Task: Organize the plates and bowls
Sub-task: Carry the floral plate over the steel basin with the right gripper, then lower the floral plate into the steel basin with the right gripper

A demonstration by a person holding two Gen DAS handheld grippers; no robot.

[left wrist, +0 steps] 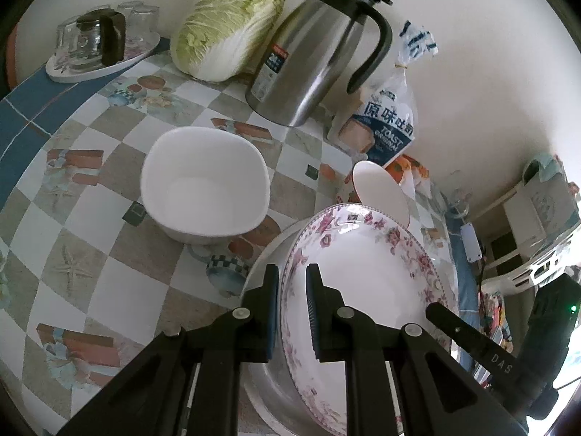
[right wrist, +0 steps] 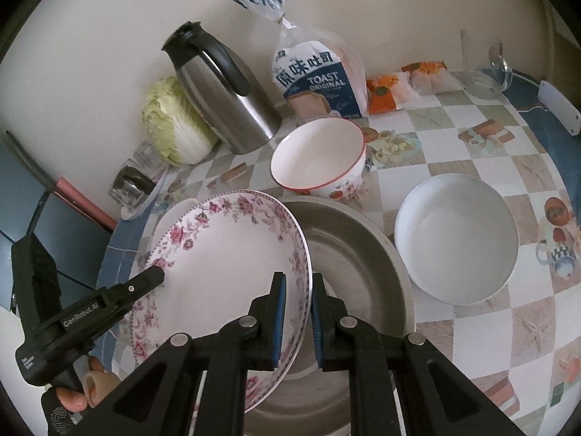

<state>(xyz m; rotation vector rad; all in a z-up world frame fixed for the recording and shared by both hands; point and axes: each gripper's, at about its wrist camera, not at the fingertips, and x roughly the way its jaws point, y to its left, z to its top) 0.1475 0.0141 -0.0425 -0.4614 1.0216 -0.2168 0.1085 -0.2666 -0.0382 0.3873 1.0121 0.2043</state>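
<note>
Ahead of both grippers, against wall: steel thermal jug [right wrist: 225, 105] with black lid and handle, napa cabbage [right wrist: 174, 123] lying just left of it, bagged toast loaf [right wrist: 319, 80] upright just right of it, tied at top. Far left of left gripper: floral tray [left wrist: 101, 61] carrying upturned clear glasses [left wrist: 141, 18] and glass pot with dark handle [left wrist: 98, 38]. Far right of right gripper: orange-printed packets [right wrist: 403, 87] beside loaf, clear glass item [right wrist: 486, 72] near table edge, all on checked, picture-printed tablecloth [right wrist: 472, 167].
</note>
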